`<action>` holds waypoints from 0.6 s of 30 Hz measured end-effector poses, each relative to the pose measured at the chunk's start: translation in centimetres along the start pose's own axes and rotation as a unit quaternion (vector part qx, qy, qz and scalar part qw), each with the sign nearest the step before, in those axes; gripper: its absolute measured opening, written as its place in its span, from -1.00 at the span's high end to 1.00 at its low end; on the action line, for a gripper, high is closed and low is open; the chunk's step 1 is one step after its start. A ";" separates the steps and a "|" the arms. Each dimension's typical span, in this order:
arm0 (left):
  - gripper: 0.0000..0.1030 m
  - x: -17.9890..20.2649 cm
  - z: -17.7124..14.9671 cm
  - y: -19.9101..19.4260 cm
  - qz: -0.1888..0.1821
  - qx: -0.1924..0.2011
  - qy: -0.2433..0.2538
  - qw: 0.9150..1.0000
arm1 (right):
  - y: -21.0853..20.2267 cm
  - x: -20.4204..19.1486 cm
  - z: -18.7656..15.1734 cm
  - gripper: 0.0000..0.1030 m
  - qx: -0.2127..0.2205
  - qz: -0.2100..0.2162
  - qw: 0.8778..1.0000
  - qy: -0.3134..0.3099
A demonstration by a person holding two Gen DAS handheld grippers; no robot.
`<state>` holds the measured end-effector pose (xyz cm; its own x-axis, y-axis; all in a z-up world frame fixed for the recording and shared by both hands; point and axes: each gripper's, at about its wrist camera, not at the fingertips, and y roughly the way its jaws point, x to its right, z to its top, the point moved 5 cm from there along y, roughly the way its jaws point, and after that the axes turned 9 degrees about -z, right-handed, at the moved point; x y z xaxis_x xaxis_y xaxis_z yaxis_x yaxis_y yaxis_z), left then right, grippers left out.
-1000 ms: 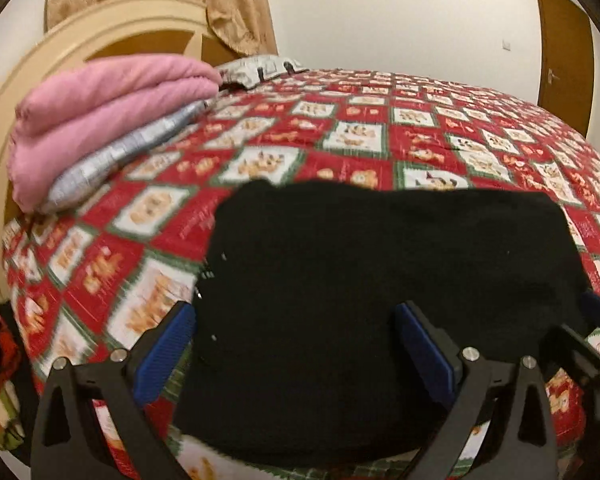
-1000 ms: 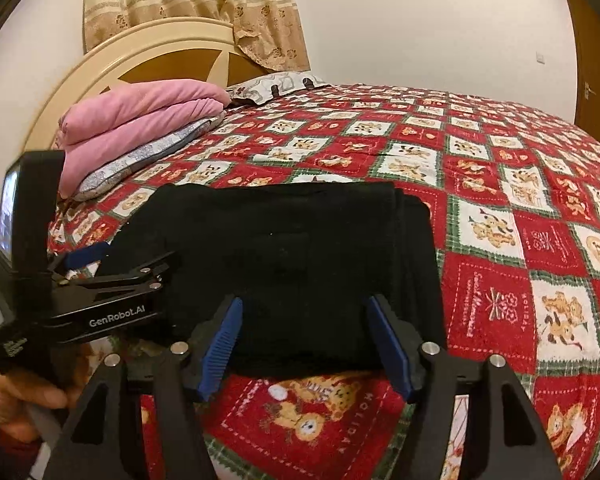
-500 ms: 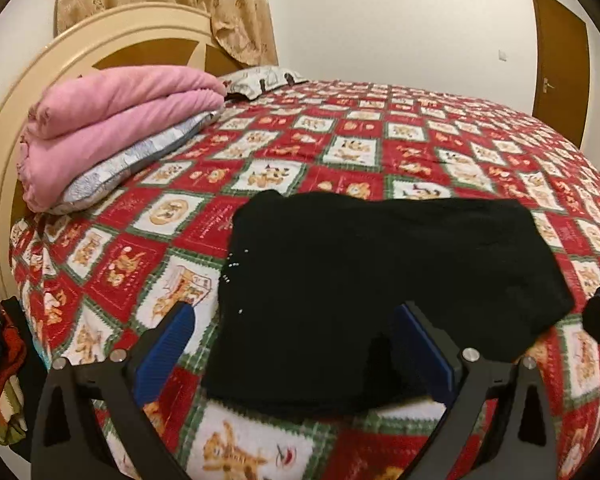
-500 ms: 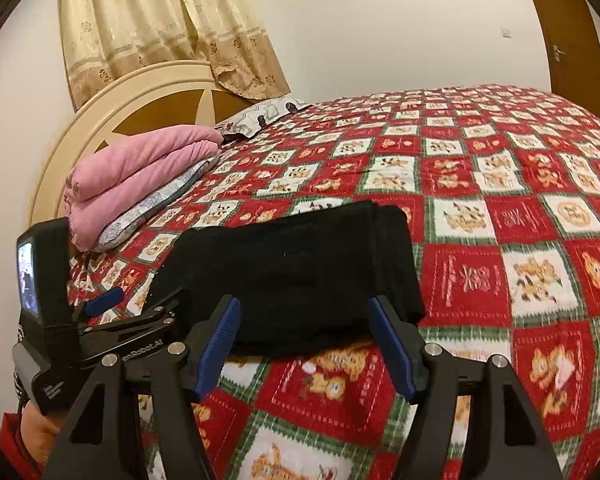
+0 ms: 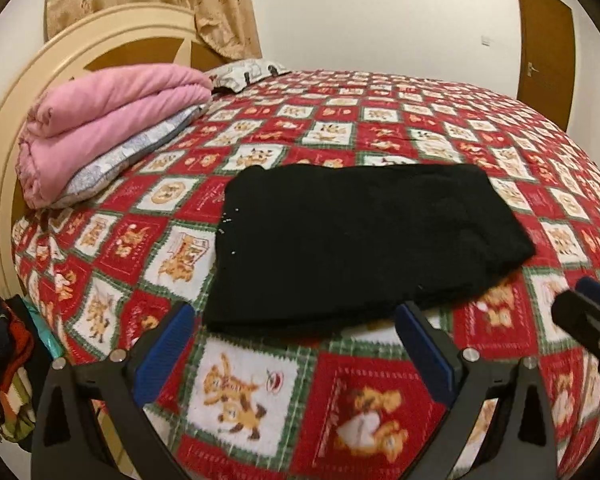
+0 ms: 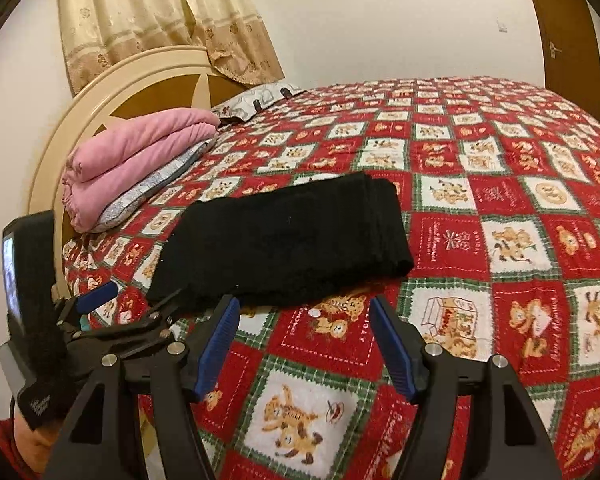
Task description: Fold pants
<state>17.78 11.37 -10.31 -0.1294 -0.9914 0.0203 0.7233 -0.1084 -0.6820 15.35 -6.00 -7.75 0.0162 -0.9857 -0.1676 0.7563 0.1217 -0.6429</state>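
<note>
The black pants (image 5: 352,240) lie folded into a flat rectangle on the red patterned bedspread (image 5: 340,132); they also show in the right wrist view (image 6: 288,240). My left gripper (image 5: 296,344) is open and empty, just short of the pants' near edge. My right gripper (image 6: 304,336) is open and empty, near the fold's front edge. The left gripper also shows at the left of the right wrist view (image 6: 100,294), and the right gripper's tip at the right edge of the left wrist view (image 5: 592,304).
A folded pink blanket (image 5: 108,120) rests on a grey pillow by the cream headboard (image 5: 100,44). Another pillow (image 5: 248,74) lies at the back. Clothes (image 5: 0,360) hang off the bed's left side. A brown door (image 5: 544,40) stands at the right.
Both grippers have pulled back and up from the folded pants, which now lie free farther ahead on the bed. Both stayed open.
</note>
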 end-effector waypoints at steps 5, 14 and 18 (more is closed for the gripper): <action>-1.00 -0.1 -0.7 -4.8 0.029 0.054 0.006 0.998 | -3.7 -0.8 -0.4 -0.44 0.034 0.014 0.999 0.013; -1.00 0.2 -1.4 -12.1 0.025 0.127 0.000 0.992 | -10.7 -2.0 -2.0 -0.49 0.117 0.007 0.993 0.005; -1.00 0.6 -1.7 -13.3 0.020 0.145 -0.002 0.989 | -12.0 -2.0 -2.1 -0.50 0.133 0.002 0.991 0.009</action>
<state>6.91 12.31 -2.43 -0.0953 -0.9954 0.0008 0.8924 -0.0858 -0.4431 4.86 -5.25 -1.25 0.0091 -0.9827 -0.1848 0.9022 0.0878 -0.4224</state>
